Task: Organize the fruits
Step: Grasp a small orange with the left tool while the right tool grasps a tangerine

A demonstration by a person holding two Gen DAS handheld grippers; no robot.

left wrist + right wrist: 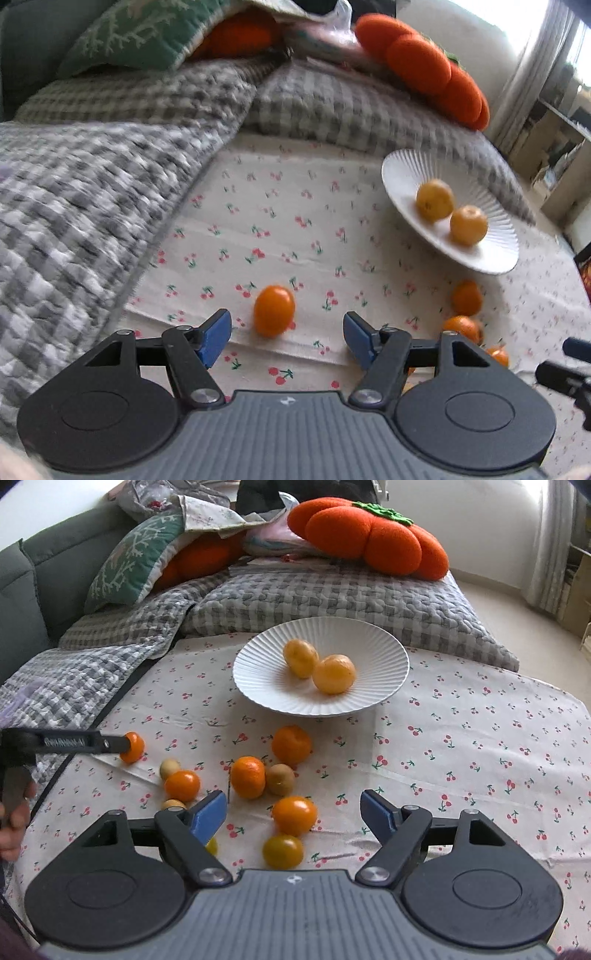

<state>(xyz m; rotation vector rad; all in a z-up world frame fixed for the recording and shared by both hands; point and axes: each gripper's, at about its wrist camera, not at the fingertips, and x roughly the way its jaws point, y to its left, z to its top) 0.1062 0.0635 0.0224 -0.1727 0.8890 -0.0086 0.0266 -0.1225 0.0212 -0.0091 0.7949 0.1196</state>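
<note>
A white ribbed plate [258,679] [402,173] on the cherry-print cloth holds two yellow fruits [334,674] [435,200]. My left gripper [287,330] is open, with a small orange fruit [274,311] on the cloth just ahead between its blue fingers. In the right wrist view the left gripper's finger [92,743] reaches that same fruit [133,746]. My right gripper [293,814] is open over a scatter of several orange, yellow and tan fruits, with an orange one [294,815] between its fingers and a yellow one [282,851] just below.
A grey checked quilt [74,206] borders the cloth at left and back. Orange pumpkin cushions [369,539] and a green pillow [133,561] lie behind. More orange fruits [466,297] lie right of my left gripper. A person's hand [11,812] shows at far left.
</note>
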